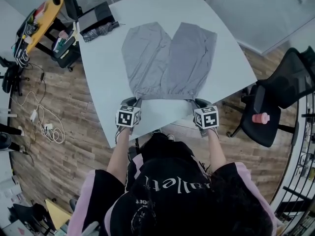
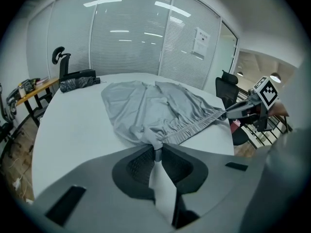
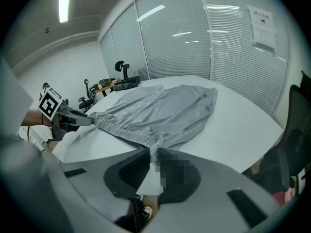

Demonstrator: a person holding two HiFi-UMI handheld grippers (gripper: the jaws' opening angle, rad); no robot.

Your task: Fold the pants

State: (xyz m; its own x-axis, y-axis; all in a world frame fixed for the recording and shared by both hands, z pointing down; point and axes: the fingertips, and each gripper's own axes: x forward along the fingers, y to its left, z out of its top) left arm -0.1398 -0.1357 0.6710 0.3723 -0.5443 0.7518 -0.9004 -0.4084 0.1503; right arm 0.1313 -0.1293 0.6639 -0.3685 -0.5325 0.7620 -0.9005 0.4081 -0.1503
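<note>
Two corners of the waistband point(image 1: 165, 96) are clamped — one by the left gripper point(image 1: 133, 101), one by the right gripper point(image 1: 196, 102) — probably so the gray pants point(image 1: 167, 58) lift evenly for folding.

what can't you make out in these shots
- Underside of the pants: all views, it lies flat on the table.
- The dark bundle at the table's far corner: head view, too small to identify.
- Grip of the right tool: right gripper view, a mosaic patch covers part of one jaw.
- Things on the yellow desk: head view, too small.
</note>
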